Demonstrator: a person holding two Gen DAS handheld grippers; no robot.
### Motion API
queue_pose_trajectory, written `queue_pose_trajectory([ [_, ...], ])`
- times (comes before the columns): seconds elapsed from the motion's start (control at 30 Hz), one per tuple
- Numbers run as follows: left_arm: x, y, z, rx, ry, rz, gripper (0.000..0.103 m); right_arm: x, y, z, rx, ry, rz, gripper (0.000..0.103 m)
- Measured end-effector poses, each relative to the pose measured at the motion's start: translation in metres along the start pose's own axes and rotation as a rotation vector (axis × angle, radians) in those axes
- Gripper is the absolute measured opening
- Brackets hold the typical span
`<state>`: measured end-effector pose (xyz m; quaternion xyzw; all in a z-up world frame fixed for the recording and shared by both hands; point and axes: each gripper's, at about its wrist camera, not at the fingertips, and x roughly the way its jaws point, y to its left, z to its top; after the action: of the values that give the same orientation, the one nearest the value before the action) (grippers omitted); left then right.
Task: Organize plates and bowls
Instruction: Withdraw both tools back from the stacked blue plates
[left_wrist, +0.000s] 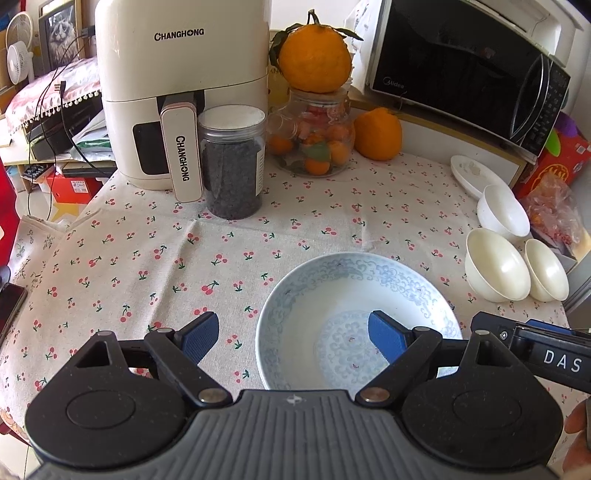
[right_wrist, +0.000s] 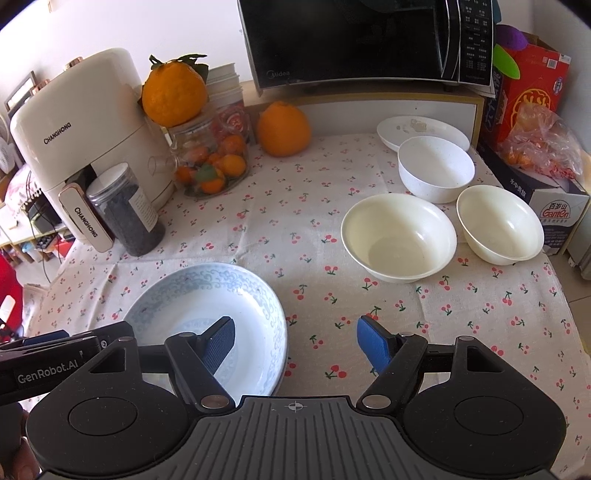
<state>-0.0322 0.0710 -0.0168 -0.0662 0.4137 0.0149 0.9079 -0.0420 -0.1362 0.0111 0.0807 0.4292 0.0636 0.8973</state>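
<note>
The left gripper (left_wrist: 293, 338) and right gripper (right_wrist: 295, 341) hang with blue pads spread wide, gripping nothing, over the shallow blue-patterned porcelain plate (right_wrist: 236, 295) on the cherry-print tablecloth (right_wrist: 314, 229), well apart from three cream bowls (right_wrist: 399, 236) beside a white plate (right_wrist: 391, 127).

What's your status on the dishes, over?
Both claws, left and right, open, empty. Patterned plate flat on cloth, three bowls and white plate apart, unstacked. Path clear.

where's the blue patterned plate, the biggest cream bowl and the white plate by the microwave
blue patterned plate (right_wrist: 236, 295): right wrist view, far inner wall
biggest cream bowl (right_wrist: 399, 236): right wrist view, inside
white plate (right_wrist: 399, 127): right wrist view, inner surface
</note>
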Motion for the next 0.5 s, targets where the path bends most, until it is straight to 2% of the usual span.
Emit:
queue_pose_trajectory([
  [0.2, -0.002, -0.003, 0.000, 0.004, -0.003, -0.021, 0.087, -0.006, -0.001, 0.001, -0.013, -0.024, -0.029, 0.074],
  [0.5, -0.003, -0.004, 0.001, 0.013, -0.005, -0.034, 0.087, -0.018, -0.005, 0.010, 0.057, -0.058, -0.019, 0.074],
])
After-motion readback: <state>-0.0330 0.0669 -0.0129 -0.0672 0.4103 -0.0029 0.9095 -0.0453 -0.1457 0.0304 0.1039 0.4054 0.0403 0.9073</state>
